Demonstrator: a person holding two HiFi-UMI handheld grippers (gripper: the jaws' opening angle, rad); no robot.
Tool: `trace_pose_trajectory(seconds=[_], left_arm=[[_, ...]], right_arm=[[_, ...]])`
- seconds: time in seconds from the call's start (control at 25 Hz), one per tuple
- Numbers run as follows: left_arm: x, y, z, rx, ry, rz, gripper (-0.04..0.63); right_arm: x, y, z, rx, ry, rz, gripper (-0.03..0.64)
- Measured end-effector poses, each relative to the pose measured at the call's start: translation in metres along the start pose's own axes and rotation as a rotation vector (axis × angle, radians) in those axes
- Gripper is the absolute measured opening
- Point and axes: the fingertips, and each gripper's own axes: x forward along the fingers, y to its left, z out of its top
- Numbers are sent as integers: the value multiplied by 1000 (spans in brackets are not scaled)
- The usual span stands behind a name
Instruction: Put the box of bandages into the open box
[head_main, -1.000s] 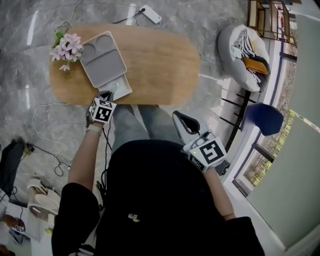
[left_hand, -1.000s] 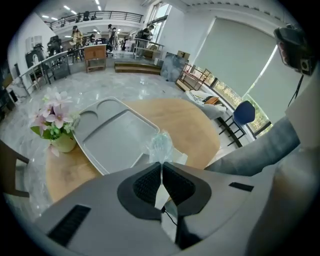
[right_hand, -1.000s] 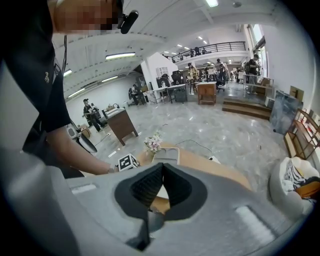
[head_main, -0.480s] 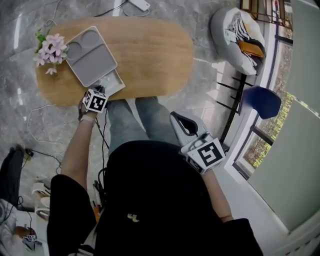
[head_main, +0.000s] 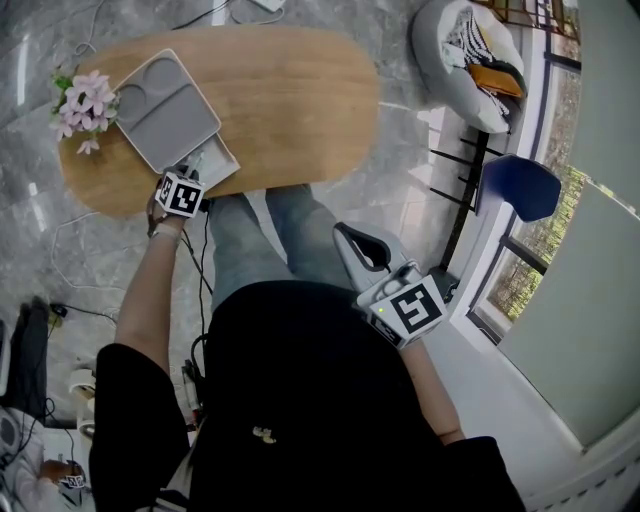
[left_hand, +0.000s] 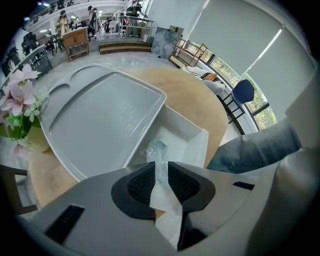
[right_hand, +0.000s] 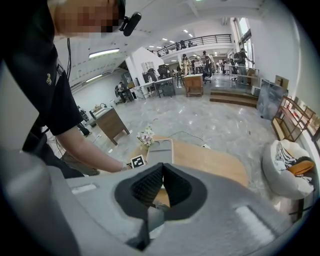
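The open white box (head_main: 218, 160) sits at the near edge of the wooden table (head_main: 300, 90), next to its grey lid (head_main: 165, 108). My left gripper (head_main: 194, 173) points steeply down into it. In the left gripper view the box wall (left_hand: 192, 134) and a pale packet in clear wrap, the bandages (left_hand: 156, 149), lie just beyond the left gripper (left_hand: 161, 167). Its jaws have just been opening; a narrow gap shows, with the packet at their tips and not pinched. My right gripper (head_main: 347, 236) hangs shut and empty over the person's lap, seen again as the right gripper (right_hand: 162, 167).
Pink flowers (head_main: 80, 100) stand at the table's left end beside the lid. A pale beanbag (head_main: 470, 60) and a blue chair (head_main: 520, 185) are to the right. Cables trail on the floor at left. The person's knees (head_main: 260, 235) are against the table's near edge.
My left gripper has gone forward and down from the table's near edge into the white box. The right gripper has stayed over the lap.
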Motion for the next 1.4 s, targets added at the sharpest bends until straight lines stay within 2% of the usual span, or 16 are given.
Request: trace_pose_trajectory(seconds=[0.24, 0.44, 0.64, 0.72, 0.96, 1.2, 1.32, 1.4], left_arm=[[-5, -9, 3, 0, -3, 2, 129], [-39, 2, 15, 42, -3, 89, 133], [-37, -16, 10, -9, -16, 31, 130], [-42, -18, 11, -15, -17, 29, 126], [-68, -22, 17, -36, -15, 83, 104], [-105, -36, 28, -124, -77, 132, 52], [-134, -41, 40, -155, -108, 182, 32], [-144, -49, 47, -192, -137, 179, 29]], right_arm=[[-7, -2, -1, 1, -10, 2, -2], [-7, 1, 1, -10, -32, 18, -2], [-7, 3, 7, -12, -70, 43, -3], [-5, 3, 10, -17, -87, 57, -2], [-8, -1, 24, -38, -148, 124, -2], [-11, -6, 45, -53, -168, 182, -3], [-14, -12, 56, -73, -187, 210, -2], [-15, -18, 63, -85, -201, 227, -2]])
